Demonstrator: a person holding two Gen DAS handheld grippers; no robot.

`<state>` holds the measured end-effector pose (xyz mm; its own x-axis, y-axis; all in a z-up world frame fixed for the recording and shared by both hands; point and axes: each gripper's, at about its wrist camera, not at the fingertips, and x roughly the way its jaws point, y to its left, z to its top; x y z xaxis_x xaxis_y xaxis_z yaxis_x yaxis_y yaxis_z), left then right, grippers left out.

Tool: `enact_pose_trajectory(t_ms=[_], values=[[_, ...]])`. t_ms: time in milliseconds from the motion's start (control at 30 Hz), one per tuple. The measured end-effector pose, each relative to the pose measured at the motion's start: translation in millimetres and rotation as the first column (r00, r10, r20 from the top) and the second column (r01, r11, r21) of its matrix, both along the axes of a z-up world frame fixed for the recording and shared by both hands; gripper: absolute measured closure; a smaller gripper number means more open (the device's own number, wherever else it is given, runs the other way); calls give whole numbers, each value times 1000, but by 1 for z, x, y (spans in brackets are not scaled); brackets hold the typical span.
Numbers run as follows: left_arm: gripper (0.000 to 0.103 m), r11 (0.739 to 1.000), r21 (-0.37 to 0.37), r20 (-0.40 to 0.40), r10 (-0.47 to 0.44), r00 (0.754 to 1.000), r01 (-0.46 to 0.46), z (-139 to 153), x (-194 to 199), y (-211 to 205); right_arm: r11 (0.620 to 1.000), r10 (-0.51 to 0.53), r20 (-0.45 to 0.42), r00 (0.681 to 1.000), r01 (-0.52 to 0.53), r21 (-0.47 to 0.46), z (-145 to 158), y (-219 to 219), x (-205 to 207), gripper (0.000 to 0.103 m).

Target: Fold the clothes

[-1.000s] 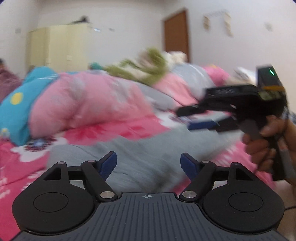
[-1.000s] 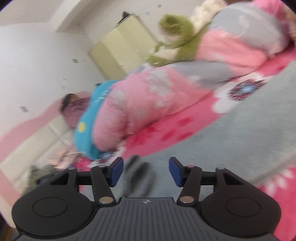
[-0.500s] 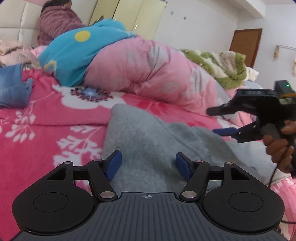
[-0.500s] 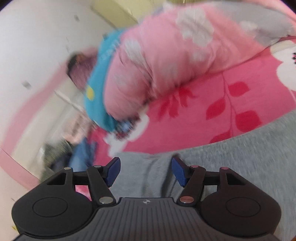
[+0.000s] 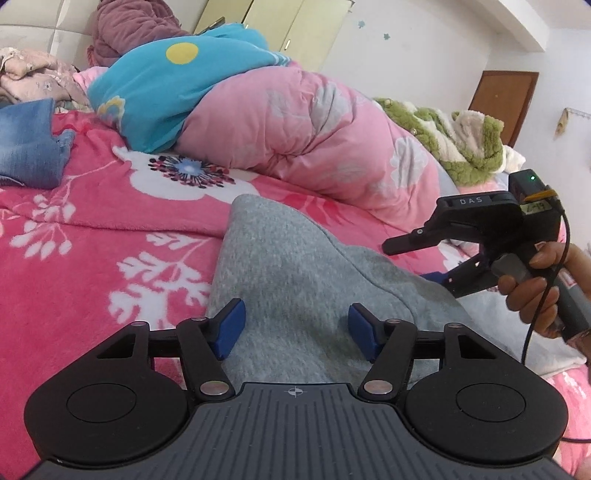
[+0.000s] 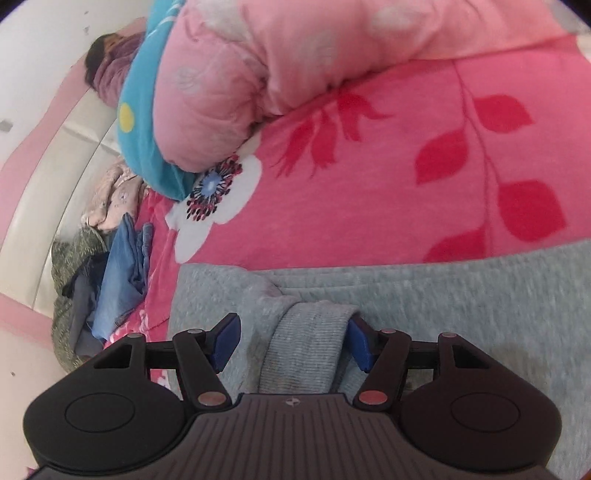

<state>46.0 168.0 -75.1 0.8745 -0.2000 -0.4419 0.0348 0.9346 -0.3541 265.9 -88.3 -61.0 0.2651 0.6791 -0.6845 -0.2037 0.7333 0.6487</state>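
Note:
A grey sweatshirt (image 5: 295,258) lies on the pink flowered bedspread (image 5: 92,266). My left gripper (image 5: 295,325) hovers low over one raised corner of it; its jaws are closing, with grey cloth below the gap and neither pad pressing on it. In the left wrist view my right gripper (image 5: 410,260), held in a hand (image 5: 535,291), points at the sweatshirt from the right. In the right wrist view the sweatshirt (image 6: 443,288) fills the lower half, and its ribbed cuff (image 6: 306,343) lies in the gap of my right gripper (image 6: 291,339), jaws apart.
A rolled pink quilt (image 5: 295,122) and a blue one (image 5: 166,85) lie across the back of the bed. Folded jeans (image 5: 26,140) and a heap of clothes (image 6: 92,295) sit at the headboard. A person in a purple top (image 5: 129,26) sits there. A green fleece (image 5: 443,129) lies far right.
The left view swung left and levelled over the sweatshirt's corner, and the left jaws narrowed. The right gripper moved down over the sweatshirt until the ribbed cuff came between its fingers.

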Motion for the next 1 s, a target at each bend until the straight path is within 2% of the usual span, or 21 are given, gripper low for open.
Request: enact_pose_trajectory(t_ms=[133, 267, 300, 367, 433, 567, 800, 1000], values=[[41, 1000, 9, -1, 2, 1000, -2, 0, -1, 0, 996, 0, 3, 1000, 0, 86, 8, -4, -7, 39], [41, 1000, 3, -2, 7, 1000, -7, 0, -2, 1, 973, 13, 55, 998, -25, 230, 22, -6, -19, 40], [41, 1000, 3, -2, 8, 1000, -8, -1, -2, 1, 973, 6, 72, 997, -22, 229, 26, -6, -21, 40], [41, 1000, 3, -2, 9, 1000, -9, -1, -3, 2, 988, -30, 105, 994, 14, 152, 31, -6, -22, 40], [41, 1000, 3, -2, 9, 1000, -9, -1, -3, 2, 991, -72, 120, 990, 58, 119, 31, -10, -20, 40], [41, 1000, 8, -2, 8, 1000, -8, -1, -3, 2, 985, -141, 94, 985, 130, 112, 21, -20, -11, 40], [41, 1000, 19, -2, 9, 1000, -8, -2, -2, 0, 992, -120, 17, 993, 120, 32, -10, -9, 6, 39], [41, 1000, 16, -2, 7, 1000, -7, -2, -1, 1, 991, -128, -19, 992, 129, 29, -17, -11, 11, 39]])
